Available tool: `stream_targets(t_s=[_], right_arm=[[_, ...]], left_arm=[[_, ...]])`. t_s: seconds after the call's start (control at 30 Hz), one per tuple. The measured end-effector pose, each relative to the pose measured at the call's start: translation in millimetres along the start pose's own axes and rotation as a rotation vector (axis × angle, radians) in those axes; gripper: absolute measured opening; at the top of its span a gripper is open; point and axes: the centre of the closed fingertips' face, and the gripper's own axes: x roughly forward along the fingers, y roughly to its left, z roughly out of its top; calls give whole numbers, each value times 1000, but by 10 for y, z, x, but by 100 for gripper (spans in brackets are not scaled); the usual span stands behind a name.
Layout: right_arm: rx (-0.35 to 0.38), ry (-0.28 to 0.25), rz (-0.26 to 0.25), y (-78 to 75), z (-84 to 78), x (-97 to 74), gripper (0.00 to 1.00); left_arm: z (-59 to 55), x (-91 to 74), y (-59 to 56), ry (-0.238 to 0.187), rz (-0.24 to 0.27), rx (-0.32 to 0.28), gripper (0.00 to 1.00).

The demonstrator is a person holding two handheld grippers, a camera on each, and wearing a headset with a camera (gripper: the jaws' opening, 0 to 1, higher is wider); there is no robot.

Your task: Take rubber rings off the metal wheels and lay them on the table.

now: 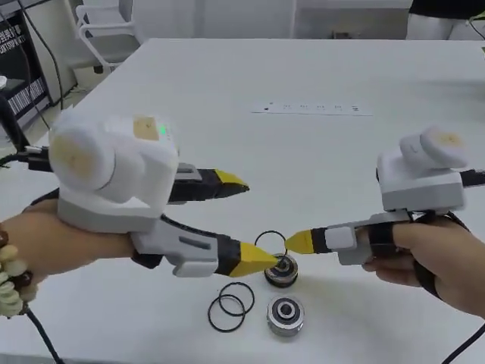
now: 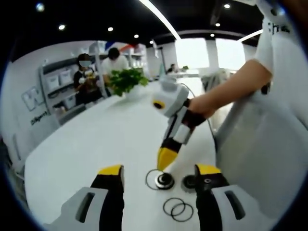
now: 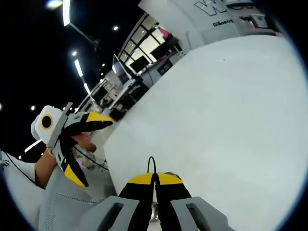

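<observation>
White worktop (image 1: pixel 341 174) carries all parts. Nearest the person, two loose rubber rings (image 1: pixel 231 305) lie overlapping, with one metal wheel (image 1: pixel 286 315) just beside them. A second metal wheel (image 1: pixel 281 271) sits just behind it. The left tool (image 1: pixel 261 221) has its jaws wide apart, with the lower jaw tip at the second metal wheel. The right tool (image 1: pixel 292 243) has its jaws pressed together on a third rubber ring (image 1: pixel 270 233), which stands tilted up over the second metal wheel. A printed strip (image 1: pixel 311 108) lies farther back.
</observation>
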Motion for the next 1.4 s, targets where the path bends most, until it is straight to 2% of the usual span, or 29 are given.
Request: stream_targets(t_s=[0.23, 0.43, 0.53, 0.67, 0.77, 0.9, 1.07, 1.13, 1.23, 1.33, 1.4], right_arm=[[-21, 11, 32, 111, -5, 44, 0], [-49, 47, 53, 199, -75, 109, 0], [-59, 62, 65, 235, -105, 137, 0], [-71, 91, 77, 276, -171, 178, 0], [-82, 117, 87, 308, -232, 212, 0], [-97, 147, 91, 331, -308, 253, 0], [-119, 192, 89, 319, -409, 298, 0], [-136, 209, 84, 325, -449, 312, 0], [-156, 225, 73, 294, -485, 329, 0], [-185, 252, 56, 245, -538, 345, 0], [-196, 254, 50, 230, -543, 349, 0]], left_arm=[[-148, -396, 15, 18, 73, -48, 68], [-312, -611, -65, 26, 116, -90, 73], [-417, -686, -86, 24, 150, -134, 74], [-519, -731, -135, 36, 167, -158, 74], [-537, -738, -145, 24, 179, -187, 74], [-591, -707, -130, 29, 190, -212, 73], [-647, -690, -159, 40, 176, -264, 75], [-704, -671, -177, 59, 163, -288, 78], [-767, -638, -232, 84, 135, -356, 81], [-793, -638, -227, 100, 140, -347, 82], [-788, -643, -221, 97, 145, -342, 83]])
